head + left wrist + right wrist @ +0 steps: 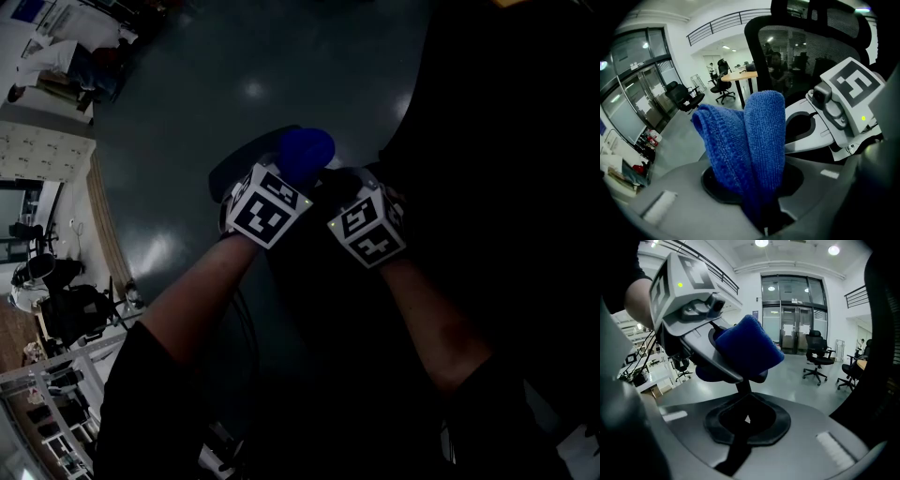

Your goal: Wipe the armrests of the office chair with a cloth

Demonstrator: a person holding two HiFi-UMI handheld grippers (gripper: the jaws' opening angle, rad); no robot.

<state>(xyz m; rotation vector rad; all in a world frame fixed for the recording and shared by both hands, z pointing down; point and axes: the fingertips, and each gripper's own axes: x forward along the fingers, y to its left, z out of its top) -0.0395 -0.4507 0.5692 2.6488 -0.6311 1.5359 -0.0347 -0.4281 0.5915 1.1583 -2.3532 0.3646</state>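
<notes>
My left gripper [764,220] is shut on a folded blue cloth [750,140], which stands up out of its jaws. In the head view the cloth [307,153] shows just past the left gripper [292,173], over a dark rounded armrest pad [239,169]. The right gripper [342,186] sits close beside it, and the dark office chair [487,141] fills the right side. The chair's mesh back [811,42] rises behind the right gripper's marker cube [853,84]. My right gripper [745,420] has its jaws together, facing the cloth [747,348] and the left gripper [689,310].
Grey glossy floor [216,75] lies beyond the chair. Other office chairs [816,357] stand before glass doors [792,315]. More chairs [684,96] and a wooden desk [740,75] are farther off. Shelving and clutter [56,319] line the left edge.
</notes>
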